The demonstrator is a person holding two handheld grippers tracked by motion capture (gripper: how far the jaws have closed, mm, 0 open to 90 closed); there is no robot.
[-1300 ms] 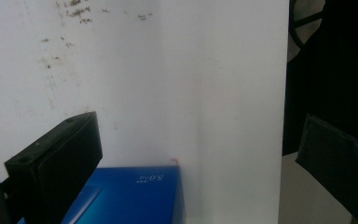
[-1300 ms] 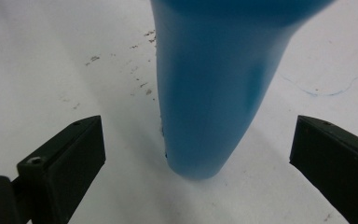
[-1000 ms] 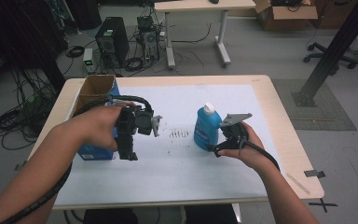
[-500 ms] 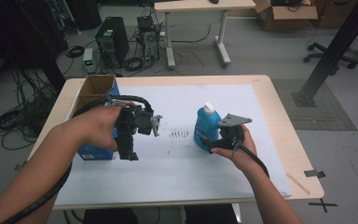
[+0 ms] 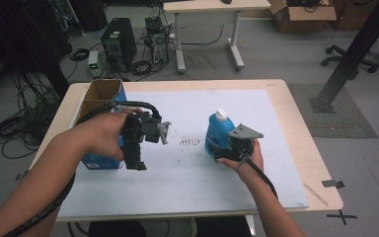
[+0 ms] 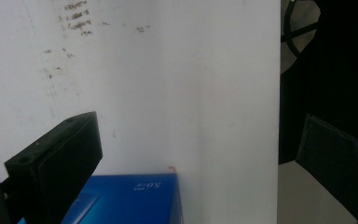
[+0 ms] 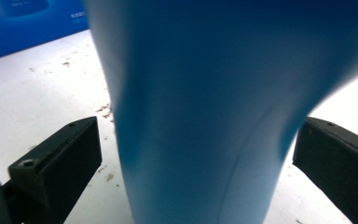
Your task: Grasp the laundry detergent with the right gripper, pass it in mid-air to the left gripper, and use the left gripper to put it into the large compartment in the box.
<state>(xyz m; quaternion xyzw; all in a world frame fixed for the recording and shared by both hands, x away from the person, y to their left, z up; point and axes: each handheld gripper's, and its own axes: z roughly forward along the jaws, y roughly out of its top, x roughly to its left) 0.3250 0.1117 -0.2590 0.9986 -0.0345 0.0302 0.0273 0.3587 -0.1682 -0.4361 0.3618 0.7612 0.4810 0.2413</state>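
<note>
Bottle (image 5: pixel 218 132) stands upright on the desk (image 5: pixel 286 123), between your right gripper's (image 7: pixel 196 154) spread fingers (image 7: pixel 58 163), gaps showing both sides. Your left gripper (image 6: pixel 186 154) hangs open over the box (image 5: pixel 98 98).

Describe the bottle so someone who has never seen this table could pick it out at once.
Start at the white mat covering the wooden table. Right of the mat's middle, just ahead of the right gripper, stands the bottle, upright between that gripper's open fingers. It is blue plastic with a white cap, unlike the open-topped blue box at the mat's left edge.
</note>
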